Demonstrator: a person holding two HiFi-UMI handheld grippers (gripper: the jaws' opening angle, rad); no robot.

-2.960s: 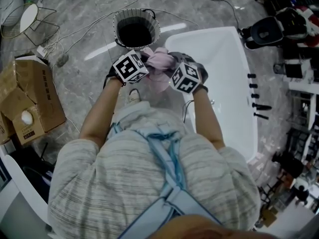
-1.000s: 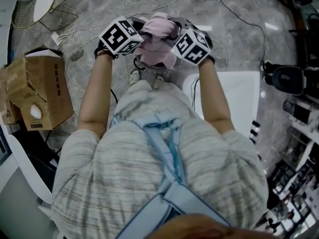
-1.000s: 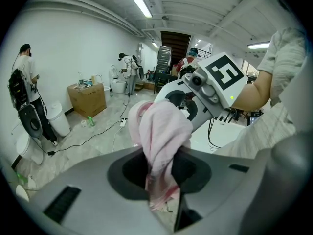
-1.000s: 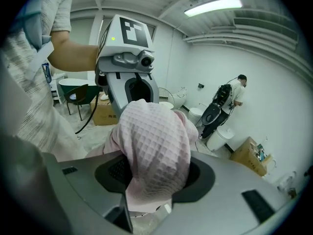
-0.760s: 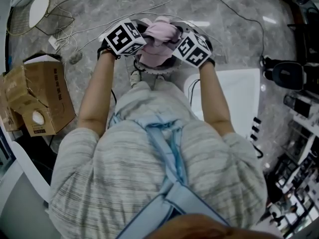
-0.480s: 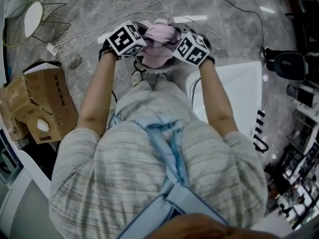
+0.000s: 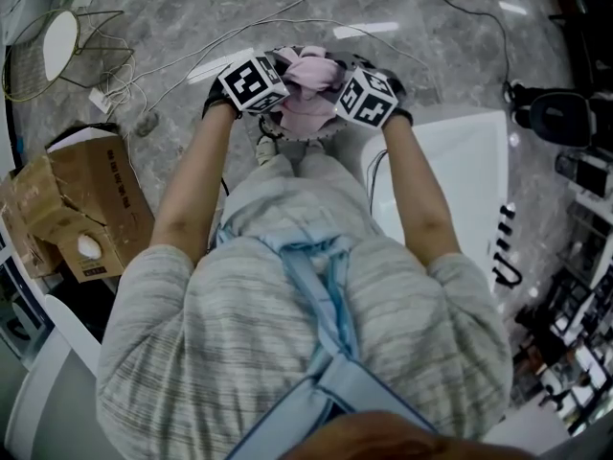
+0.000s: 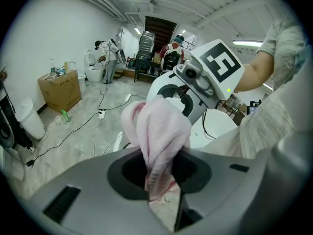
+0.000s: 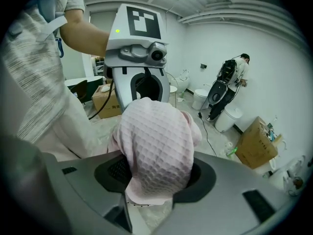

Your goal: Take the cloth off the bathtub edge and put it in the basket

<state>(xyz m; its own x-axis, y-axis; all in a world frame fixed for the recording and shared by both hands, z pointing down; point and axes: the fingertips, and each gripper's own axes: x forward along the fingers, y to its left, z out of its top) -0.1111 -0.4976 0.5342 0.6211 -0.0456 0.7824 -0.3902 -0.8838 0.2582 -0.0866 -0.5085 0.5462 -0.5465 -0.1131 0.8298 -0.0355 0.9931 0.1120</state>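
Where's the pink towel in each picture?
Head view: the pink waffle-weave cloth is top middle.
Left gripper view: the cloth sits in the middle, a narrow bunch.
Right gripper view: the cloth sits in the middle, a wide bunch.
Shared landmark: the person's grey striped shirt: bottom, top right, left.

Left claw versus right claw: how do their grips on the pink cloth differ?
The left claw pinches a narrow, folded strip of the pink cloth; the right claw clamps a broad, bulging wad. The left claw's jaws stand closer together than the right claw's. Both are shut on the same cloth, above the basket.
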